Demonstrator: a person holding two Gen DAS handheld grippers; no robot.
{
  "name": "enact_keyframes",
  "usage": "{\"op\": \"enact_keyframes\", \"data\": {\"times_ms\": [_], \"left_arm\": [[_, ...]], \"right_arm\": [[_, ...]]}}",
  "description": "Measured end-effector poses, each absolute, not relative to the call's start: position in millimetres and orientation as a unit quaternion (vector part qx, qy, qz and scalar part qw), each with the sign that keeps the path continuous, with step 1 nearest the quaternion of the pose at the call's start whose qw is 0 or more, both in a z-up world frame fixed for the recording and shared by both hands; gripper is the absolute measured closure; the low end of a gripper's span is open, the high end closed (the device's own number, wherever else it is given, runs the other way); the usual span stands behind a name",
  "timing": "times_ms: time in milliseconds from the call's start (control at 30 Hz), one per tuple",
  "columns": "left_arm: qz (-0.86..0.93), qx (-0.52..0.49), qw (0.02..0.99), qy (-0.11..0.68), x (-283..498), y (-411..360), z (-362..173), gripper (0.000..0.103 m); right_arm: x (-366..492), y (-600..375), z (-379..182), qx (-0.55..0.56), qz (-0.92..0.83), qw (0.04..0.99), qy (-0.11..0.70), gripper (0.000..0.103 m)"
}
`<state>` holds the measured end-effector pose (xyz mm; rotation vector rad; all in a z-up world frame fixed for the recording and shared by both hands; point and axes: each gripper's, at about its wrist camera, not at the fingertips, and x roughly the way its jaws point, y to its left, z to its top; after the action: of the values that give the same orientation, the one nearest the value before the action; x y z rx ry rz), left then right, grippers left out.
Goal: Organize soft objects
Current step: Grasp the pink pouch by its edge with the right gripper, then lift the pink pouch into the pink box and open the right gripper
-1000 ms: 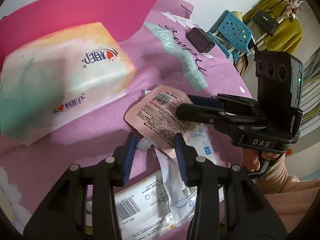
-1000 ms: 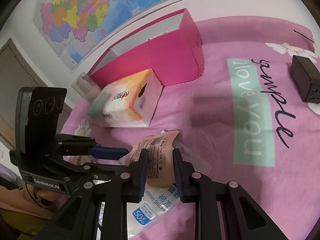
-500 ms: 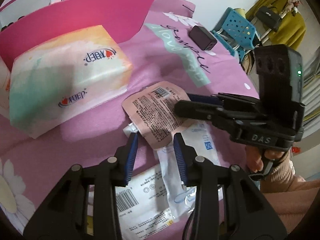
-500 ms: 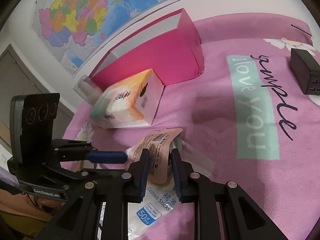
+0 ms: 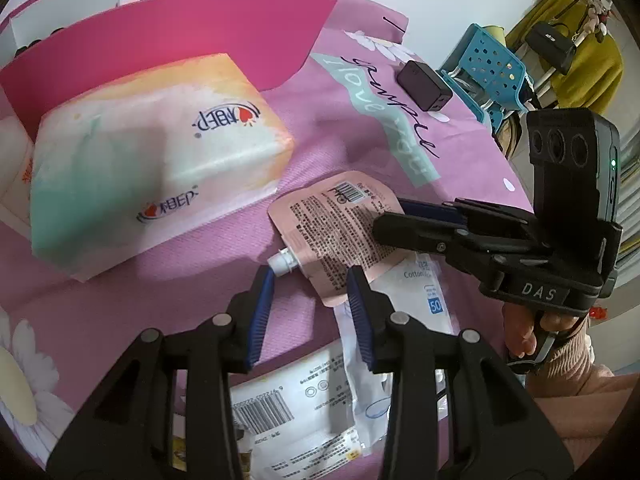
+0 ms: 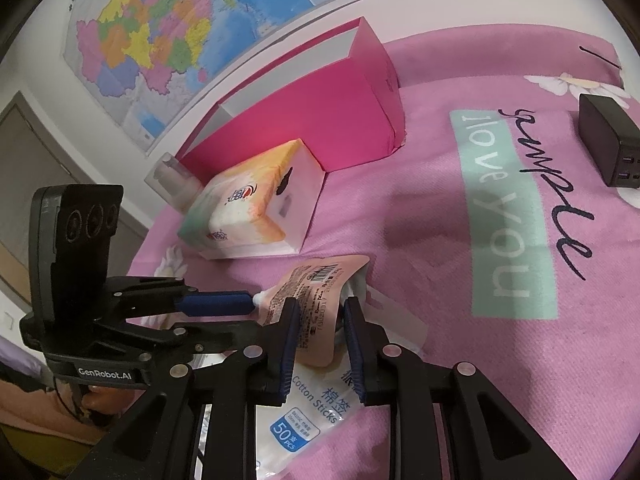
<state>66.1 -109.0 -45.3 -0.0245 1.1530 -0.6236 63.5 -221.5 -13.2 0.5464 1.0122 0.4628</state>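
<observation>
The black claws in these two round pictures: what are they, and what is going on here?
There is no robot here. A person holds a hand tool with two fingers in each hand, and each tool carries a wide-angle camera that looks along its fingers. One picture is from the left gripper, the other from the right gripper. Each camera also sees the other tool.

On the pink cloth lie a tissue pack, a pink box behind it, a black charger and some flat packets, one of them a cotton sticks packet.

Both tools meet at a pink pouch with a white spout. The right fingers seem to pinch its edge, though they are just easing open. The left fingers stand open around the spout corner.
</observation>
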Motion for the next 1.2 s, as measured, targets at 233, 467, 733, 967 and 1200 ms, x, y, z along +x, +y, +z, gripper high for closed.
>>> {"op": "enact_keyframes", "data": {"times_ms": [233,467,733,967,1200], "left_arm": [[-0.297,-0.014,0.796,0.526,62.8,-109.6,-37.7,0.064],[-0.306,-0.014,0.813,0.495,56.2,-106.6,-10.1,0.064],[-0.341,-0.012,0.825,0.451,58.9,-110.5,31.6,0.067],[-0.319,-0.002,0.827,0.464,61.9,-99.5,16.8,0.07],[-0.295,-0.031,0.794,0.53,67.0,-82.8,-30.2,0.069]], "right_arm": [[59.9,-220.0,-5.4,0.245,0.21,0.824,0.465,0.079],[59.1,-225.7,21.1,0.235,0.217,0.839,0.44,0.079],[78.0,-214.2,58.4,0.219,0.256,0.853,0.398,0.085],[86.9,-225.6,33.7,0.225,0.226,0.844,0.432,0.074],[90.7,-230.2,-11.7,0.242,0.211,0.811,0.49,0.059]]}}
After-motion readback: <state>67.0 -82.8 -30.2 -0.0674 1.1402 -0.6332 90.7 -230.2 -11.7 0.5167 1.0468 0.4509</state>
